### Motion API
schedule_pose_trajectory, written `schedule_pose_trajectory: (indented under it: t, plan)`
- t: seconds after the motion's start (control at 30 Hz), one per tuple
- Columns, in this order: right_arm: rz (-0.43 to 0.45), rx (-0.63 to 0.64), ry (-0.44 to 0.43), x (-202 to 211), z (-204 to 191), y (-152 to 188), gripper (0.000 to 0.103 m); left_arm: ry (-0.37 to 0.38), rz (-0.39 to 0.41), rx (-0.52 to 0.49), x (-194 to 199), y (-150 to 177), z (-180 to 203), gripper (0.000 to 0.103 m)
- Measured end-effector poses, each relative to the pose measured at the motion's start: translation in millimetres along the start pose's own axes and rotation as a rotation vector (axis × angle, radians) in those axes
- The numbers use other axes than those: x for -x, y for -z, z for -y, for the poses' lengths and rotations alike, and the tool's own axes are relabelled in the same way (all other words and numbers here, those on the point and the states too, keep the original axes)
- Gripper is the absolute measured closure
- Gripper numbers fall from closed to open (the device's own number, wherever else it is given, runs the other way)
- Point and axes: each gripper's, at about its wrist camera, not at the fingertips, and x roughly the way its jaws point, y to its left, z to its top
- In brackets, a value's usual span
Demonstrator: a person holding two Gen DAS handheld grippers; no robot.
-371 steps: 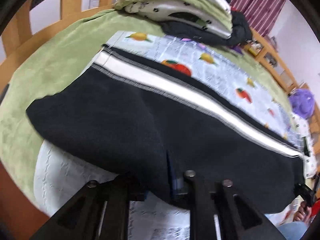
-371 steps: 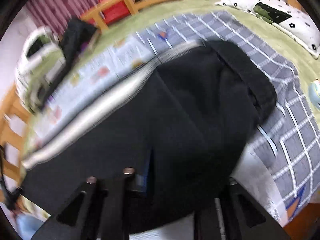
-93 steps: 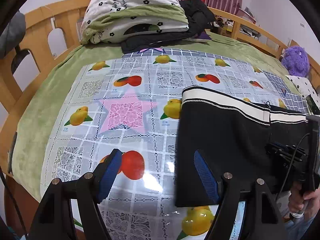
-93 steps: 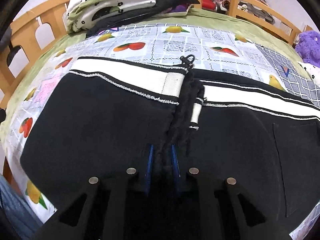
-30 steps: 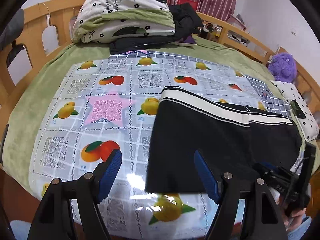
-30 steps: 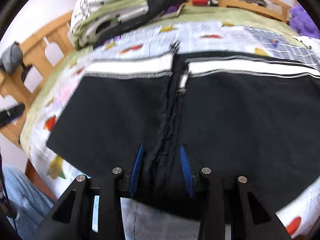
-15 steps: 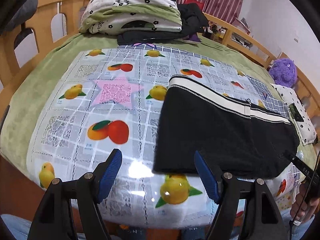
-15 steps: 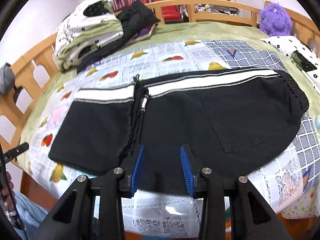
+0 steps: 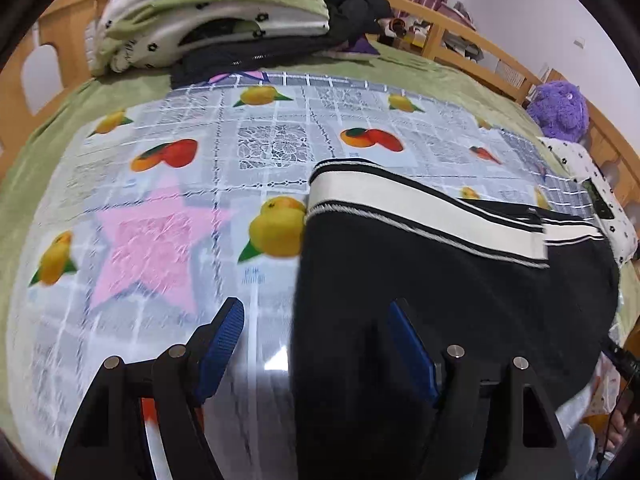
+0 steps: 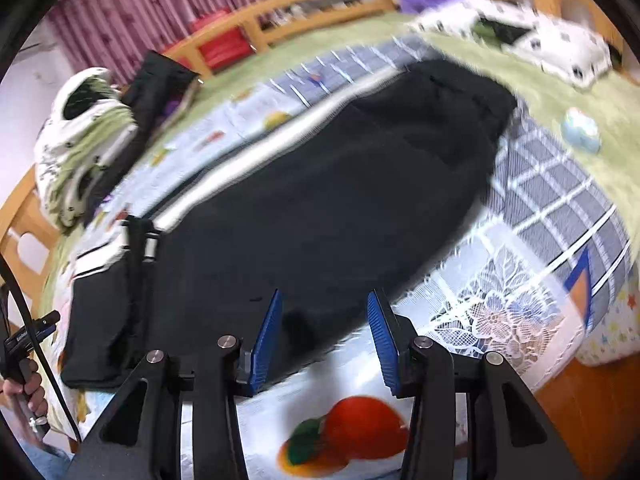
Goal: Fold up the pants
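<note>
**Grip let go, first fold down**

Released on the right tool [image 10: 325, 308]: jaws just been opening, blue pads apart, nothing pinched, only the near edge of the pants [image 10: 320, 184] just ahead of the tips. Hung over the bunched middle of the garment a moment ago; now swung toward the waistband end [image 10: 480, 92], ahead and to the right. Spread wide and empty on the left tool [image 9: 314, 316] too, now lower and closer in, with the folded left edge of the pants [image 9: 440, 288] running up between the pads. Lying flat on the fruit-printed sheet [image 9: 160, 184] of the bed, doubled over once. Probably means one fold finished and both tools lining up along the near edge for the next.

Sharp only from the left wrist: white stripe [image 9: 400, 204] along the far edge, bedding pile [image 9: 208, 12] well beyond. Seen only from the right wrist, through blur: waistband end, and a hand [image 10: 24, 388] on a handle far to the left.
</note>
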Motion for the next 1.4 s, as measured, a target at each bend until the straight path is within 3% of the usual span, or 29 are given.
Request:
schedule_pose_trajectory:
  t: [0.07,0.17,0.23,0.27,0.3,0.33,0.37,0.43,0.47,0.57,0.63,0.73,0.83,0.93,1.03,1.1,1.2,1.27,1.4]
  plan:
    - [-0.043,-0.021,-0.010,-17.0,6.3,2.1,0.059,0.025,-0.019,0.018,-17.3,-7.6,-6.7,0.032]
    - [0.005,-0.022,-0.035,-25.3,4.7,0.7,0.055,0.138,-0.075,0.073,-41.9,-14.7,-15.5,0.037]
    - [0.019,-0.048,-0.082,-33.6,2.9,-5.3,0.053,0.185,-0.070,0.091,-50.7,-17.2,-14.9,0.040]
    - [0.019,-0.060,-0.097,-37.5,2.3,-9.0,0.053,0.205,-0.060,0.083,-54.4,-19.8,-10.9,0.055]
    - [0.017,-0.067,-0.109,-41.5,-0.7,-13.0,0.057,0.222,-0.070,0.075,-58.2,-21.9,-7.0,0.063]
    - [0.022,-0.064,-0.103,-44.5,-3.8,-16.8,0.071,0.213,-0.078,0.078,-61.7,-24.3,-3.9,0.067]
    - [0.026,-0.052,-0.077,-46.1,-8.2,-20.0,0.079,0.221,-0.074,0.079,-62.8,-27.3,-1.5,0.084]
    - [0.049,-0.025,-0.044,-51.1,-13.7,-23.7,0.091,0.235,-0.057,0.056,-56.2,-33.8,2.1,0.091]
    - [0.061,-0.027,-0.043,-50.9,-16.0,-25.4,0.092,0.255,-0.041,0.053,-46.0,-39.9,0.8,0.092]
    - [0.114,0.017,-0.014,-32.1,-38.8,-38.3,0.094,0.305,0.027,0.051,-9.6,-54.7,-14.6,0.092]
    - [0.149,0.033,-0.050,-10.5,-58.8,-47.5,0.094,0.298,0.057,0.058,12.4,-58.9,-29.5,0.092]
    - [0.125,0.054,-0.173,1.0,-94.4,-46.9,0.094,0.166,0.122,0.052,49.1,-53.7,-63.7,0.092]
    - [0.050,0.161,-0.251,-12.0,-142.6,-17.8,0.095,0.057,0.144,0.110,63.5,-46.1,-100.3,0.092]
    - [-0.035,0.247,-0.239,-36.6,-176.1,17.0,0.092,-0.004,0.114,0.150,56.6,-33.6,-128.1,0.091]
    - [-0.145,0.285,-0.167,-66.2,-183.9,42.7,0.081,-0.086,0.096,0.160,43.7,-20.9,-131.9,0.082]
    - [-0.130,0.297,-0.157,-65.3,-177.9,53.7,0.080,-0.159,0.088,0.165,45.9,-13.2,-129.4,0.076]
    - [-0.172,0.309,-0.133,-49.1,-171.6,52.9,0.075,-0.109,0.080,0.166,60.4,2.4,-128.5,0.068]
    - [-0.148,0.286,-0.146,-30.2,-163.2,52.3,0.075,-0.107,0.079,0.178,71.7,19.6,-137.3,0.044]
    - [-0.089,0.276,-0.150,-3.0,-158.6,53.6,0.074,-0.066,0.055,0.230,85.1,63.6,-148.6,0.042]
